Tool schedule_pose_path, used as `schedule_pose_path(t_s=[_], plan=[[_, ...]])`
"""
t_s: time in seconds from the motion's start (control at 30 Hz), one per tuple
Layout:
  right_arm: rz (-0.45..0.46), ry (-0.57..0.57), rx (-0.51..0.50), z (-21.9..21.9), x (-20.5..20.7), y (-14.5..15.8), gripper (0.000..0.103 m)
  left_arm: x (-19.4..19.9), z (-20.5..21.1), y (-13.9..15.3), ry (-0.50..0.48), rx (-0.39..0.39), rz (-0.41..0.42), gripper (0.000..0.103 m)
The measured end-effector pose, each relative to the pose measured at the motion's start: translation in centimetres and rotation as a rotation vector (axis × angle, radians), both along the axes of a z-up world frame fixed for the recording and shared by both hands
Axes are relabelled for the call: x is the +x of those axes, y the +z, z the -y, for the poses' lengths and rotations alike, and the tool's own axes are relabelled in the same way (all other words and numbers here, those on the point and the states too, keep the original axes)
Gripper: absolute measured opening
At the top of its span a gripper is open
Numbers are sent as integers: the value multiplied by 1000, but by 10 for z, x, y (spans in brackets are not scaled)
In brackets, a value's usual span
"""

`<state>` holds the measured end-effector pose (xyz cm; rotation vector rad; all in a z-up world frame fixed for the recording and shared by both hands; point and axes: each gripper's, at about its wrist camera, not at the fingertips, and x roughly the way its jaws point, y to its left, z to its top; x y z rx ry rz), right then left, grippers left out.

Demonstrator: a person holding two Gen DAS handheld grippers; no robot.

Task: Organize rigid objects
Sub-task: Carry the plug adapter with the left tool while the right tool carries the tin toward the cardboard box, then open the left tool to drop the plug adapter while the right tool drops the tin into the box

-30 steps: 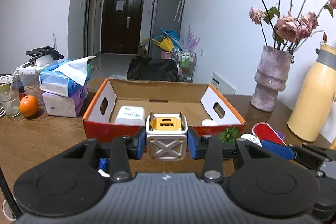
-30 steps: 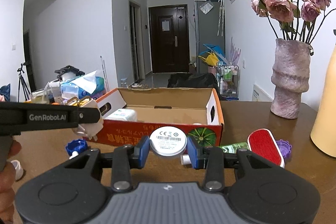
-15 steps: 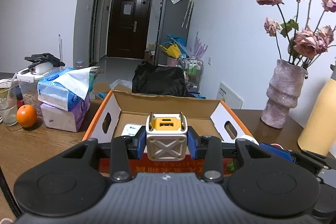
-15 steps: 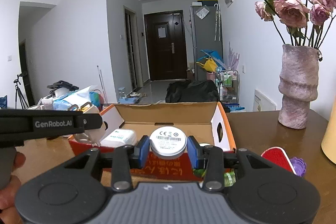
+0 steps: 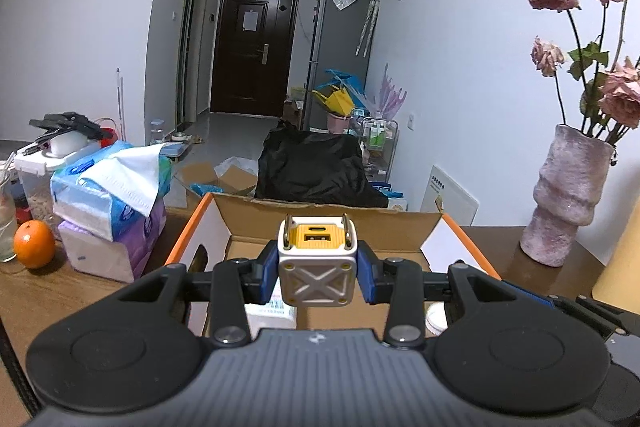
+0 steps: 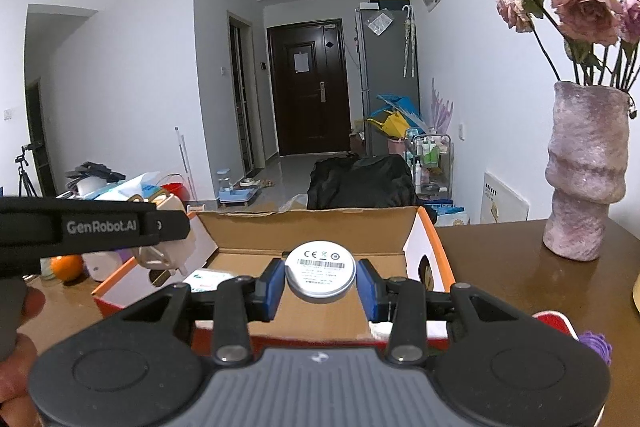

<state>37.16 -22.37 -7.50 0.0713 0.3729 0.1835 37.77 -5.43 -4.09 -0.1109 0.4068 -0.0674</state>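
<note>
Now hovering over the open box (image 5: pixel 248 223), up from the tabletop short of its front wall a second ago: both grippers, loads unchanged. Left gripper (image 5: pixel 318 277) clamped on a white-and-yellow charger cube (image 5: pixel 316 269), blue pads (image 5: pixel 269 277) pressed to its sides, prongs up, held above the box's near left part. Right gripper (image 6: pixel 320 285) closed on a round white disc (image 6: pixel 320 274), label facing the camera, held above the box's near right part. Inside the box, below the cube: a white labelled pack (image 5: pixel 272 309); a small round white item (image 5: pixel 436 319) by the right wall, too hidden to name. Left of the box: stacked tissue packs (image 5: pixel 108 203) and an orange (image 5: pixel 34 249). Right of the box: a pink vase (image 5: pixel 568 199) of dried roses. Just right of the box's front corner, seen from the right wrist: a red-topped item (image 6: pixel 554 321) and a purple cap (image 6: pixel 596 341).
</note>
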Motion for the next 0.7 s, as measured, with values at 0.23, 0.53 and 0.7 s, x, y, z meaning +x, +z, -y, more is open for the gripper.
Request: schedule_pose_path(t_s=[0.23, 0.53, 0.7], plan=[[-3, -11, -9, -4, 25, -4, 38, 26, 2, -3, 12, 13, 2, 40], [-27, -29, 8, -2, 53, -8, 38, 57, 0, -14, 38, 30, -21, 40], [-46, -39, 2, -1, 68, -15, 38, 71, 1, -21, 41, 47, -32, 40]])
